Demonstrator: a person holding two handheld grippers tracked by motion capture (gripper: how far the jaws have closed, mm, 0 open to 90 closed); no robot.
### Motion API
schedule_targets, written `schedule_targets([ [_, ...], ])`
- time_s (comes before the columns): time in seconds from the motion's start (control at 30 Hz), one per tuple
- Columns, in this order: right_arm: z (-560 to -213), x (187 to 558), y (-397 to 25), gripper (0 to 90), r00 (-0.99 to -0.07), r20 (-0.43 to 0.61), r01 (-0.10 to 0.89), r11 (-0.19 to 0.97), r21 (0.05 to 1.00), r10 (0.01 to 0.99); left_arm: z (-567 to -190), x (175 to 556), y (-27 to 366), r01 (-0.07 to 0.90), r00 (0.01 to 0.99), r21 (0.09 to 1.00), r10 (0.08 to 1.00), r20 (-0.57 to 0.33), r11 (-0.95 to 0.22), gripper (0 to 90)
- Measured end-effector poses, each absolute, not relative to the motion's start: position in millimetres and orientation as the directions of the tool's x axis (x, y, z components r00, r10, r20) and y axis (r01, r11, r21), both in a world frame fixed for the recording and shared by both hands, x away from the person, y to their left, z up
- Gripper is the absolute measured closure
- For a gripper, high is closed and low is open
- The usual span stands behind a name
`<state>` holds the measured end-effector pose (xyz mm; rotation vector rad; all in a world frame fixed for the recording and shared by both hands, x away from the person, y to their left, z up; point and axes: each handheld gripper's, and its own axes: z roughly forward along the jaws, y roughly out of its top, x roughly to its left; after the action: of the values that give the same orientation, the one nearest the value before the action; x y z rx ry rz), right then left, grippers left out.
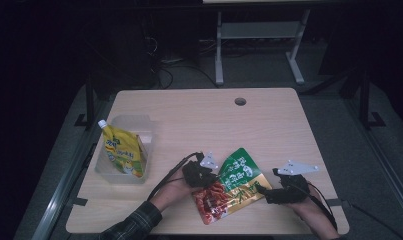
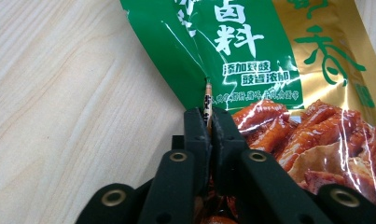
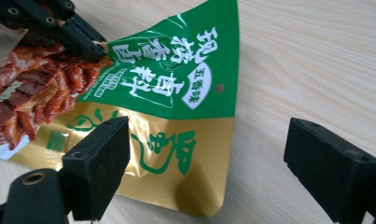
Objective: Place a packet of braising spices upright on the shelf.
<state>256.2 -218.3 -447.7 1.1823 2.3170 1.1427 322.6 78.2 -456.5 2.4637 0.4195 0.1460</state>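
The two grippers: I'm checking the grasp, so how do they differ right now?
The left gripper is shut on the snack bag's edge; the right gripper stands open, holding nothing. The left pinches the bag's side by the red print; the right sits at its gold corner. Both have black jaws.

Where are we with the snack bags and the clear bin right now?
Done: the yellow pouch sits in the clear bin. In hand: the left gripper is shut on the green snack bag, which lies on the table; the right gripper is open beside it. Left, probably: moving that bag to the bin.
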Motion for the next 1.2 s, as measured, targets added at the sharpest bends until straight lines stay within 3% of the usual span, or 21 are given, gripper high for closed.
schedule_targets([
  [0.27,-439,258,-222,13.7,-0.607,0.121,0.574,0.328,0.750,0.786,-460,327,88,0.342,0.922,0.670,0.373,-0.105,-0.659,89.2],
  [0.9,-432,251,-218,17.7,-0.657,0.193,0.571,0.314,0.758,0.729,-425,329,132,0.406,0.864,0.790,0.476,-0.167,-0.459,89.7],
  [1.2,-434,261,-193,23.2,-0.678,0.265,0.573,0.267,0.774,0.685,-411,324,146,0.411,0.847,0.832,0.493,-0.199,-0.371,89.8],
])
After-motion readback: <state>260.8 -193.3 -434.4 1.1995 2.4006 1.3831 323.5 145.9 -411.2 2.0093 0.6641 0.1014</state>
